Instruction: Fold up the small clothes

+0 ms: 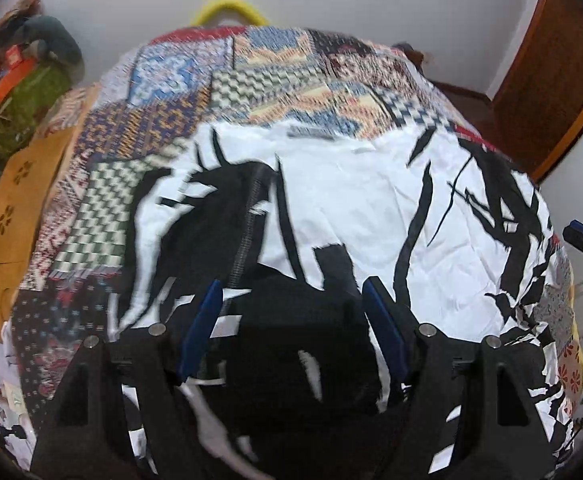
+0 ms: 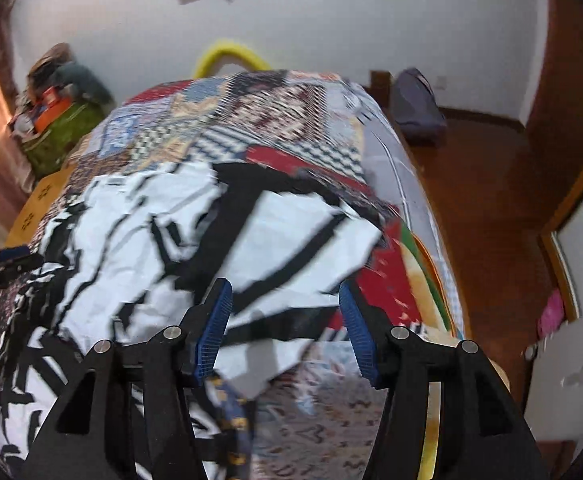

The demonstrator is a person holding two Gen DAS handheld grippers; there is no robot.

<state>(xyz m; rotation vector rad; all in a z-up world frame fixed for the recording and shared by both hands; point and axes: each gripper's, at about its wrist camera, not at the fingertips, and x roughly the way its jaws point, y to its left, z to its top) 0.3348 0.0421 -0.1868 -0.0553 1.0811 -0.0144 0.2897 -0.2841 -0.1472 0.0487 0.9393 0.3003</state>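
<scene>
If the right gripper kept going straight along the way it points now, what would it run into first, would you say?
Most likely the black-and-white garment spread on the patchwork bedspread. The right gripper stands open with the cloth's corner in line between its fingers, nothing else in between, though blur makes depth uncertain.

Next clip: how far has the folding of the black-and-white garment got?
Done: the black-and-white patterned garment lies spread on the patchwork bedcover, one corner doubled over. In hand: nothing; left gripper and right gripper both stand open above it. Left: most folds.
</scene>
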